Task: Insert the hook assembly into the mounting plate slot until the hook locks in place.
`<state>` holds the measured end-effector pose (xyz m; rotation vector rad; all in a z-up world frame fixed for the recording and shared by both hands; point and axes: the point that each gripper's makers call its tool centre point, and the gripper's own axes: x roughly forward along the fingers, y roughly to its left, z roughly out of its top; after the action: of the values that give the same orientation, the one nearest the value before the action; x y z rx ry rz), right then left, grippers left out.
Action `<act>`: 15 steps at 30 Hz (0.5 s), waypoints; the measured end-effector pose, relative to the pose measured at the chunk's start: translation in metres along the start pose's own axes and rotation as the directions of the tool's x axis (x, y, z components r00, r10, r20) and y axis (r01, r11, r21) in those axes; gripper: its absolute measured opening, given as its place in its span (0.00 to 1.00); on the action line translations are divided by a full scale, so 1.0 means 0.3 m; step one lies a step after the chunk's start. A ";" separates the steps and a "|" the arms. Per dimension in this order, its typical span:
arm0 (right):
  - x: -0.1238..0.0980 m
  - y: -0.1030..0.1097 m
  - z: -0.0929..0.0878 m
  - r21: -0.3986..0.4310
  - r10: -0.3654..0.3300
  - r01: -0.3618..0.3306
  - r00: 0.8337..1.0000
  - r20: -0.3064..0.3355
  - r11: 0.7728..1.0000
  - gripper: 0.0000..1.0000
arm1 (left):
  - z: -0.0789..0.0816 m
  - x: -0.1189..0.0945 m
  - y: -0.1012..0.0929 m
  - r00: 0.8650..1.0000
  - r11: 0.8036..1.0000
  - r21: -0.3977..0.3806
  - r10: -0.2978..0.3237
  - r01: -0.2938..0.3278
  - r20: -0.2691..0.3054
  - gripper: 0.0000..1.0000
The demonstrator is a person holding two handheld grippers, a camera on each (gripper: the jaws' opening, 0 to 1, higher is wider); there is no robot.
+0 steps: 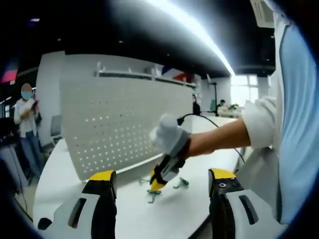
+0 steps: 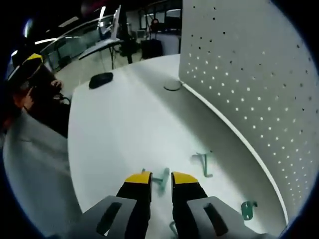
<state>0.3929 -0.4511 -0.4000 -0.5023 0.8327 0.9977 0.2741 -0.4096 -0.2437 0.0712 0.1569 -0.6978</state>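
A white perforated mounting plate (image 1: 124,124) stands upright along the white table (image 1: 134,214). Small green hooks (image 1: 153,195) lie on the table in front of it. My left gripper (image 1: 162,174) is held wide open above the table edge with nothing between its jaws. A gloved hand (image 1: 169,134) holds my right gripper down over the hooks. In the right gripper view, the right gripper (image 2: 161,178) has its jaws a narrow gap apart, and one green hook (image 2: 162,180) lies on the table between the tips. The mounting plate (image 2: 249,74) rises on the right.
Two more green hooks (image 2: 203,164) (image 2: 247,209) lie near the plate's foot. A black object (image 2: 101,78) and a round disc (image 2: 172,85) sit farther along the table (image 2: 124,114). A person (image 1: 25,119) stands at the far left. A black cable (image 1: 199,117) runs across the table.
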 end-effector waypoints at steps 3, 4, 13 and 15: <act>0.013 -0.005 -0.011 0.005 -0.003 0.003 1.000 -0.016 1.000 0.10 | 0.000 0.000 0.000 1.000 1.000 0.002 -0.001 0.001 0.000 0.77; 0.018 -0.007 -0.014 0.010 -0.003 0.003 1.000 -0.019 1.000 0.10 | 0.000 0.000 -0.001 1.000 1.000 0.002 -0.002 0.002 0.000 0.77; 0.042 -0.014 -0.022 0.023 -0.007 0.008 0.999 -0.035 1.000 0.08 | -0.002 0.002 0.001 1.000 1.000 -0.002 -0.004 0.004 -0.002 0.76; 0.046 -0.013 -0.023 0.022 -0.006 0.007 0.999 -0.038 1.000 0.07 | -0.002 0.002 0.002 1.000 1.000 -0.003 -0.003 0.003 -0.003 0.76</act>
<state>0.3975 -0.4507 -0.4151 -0.5063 0.8747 0.9745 0.2749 -0.4095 -0.2443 0.0690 0.1606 -0.7008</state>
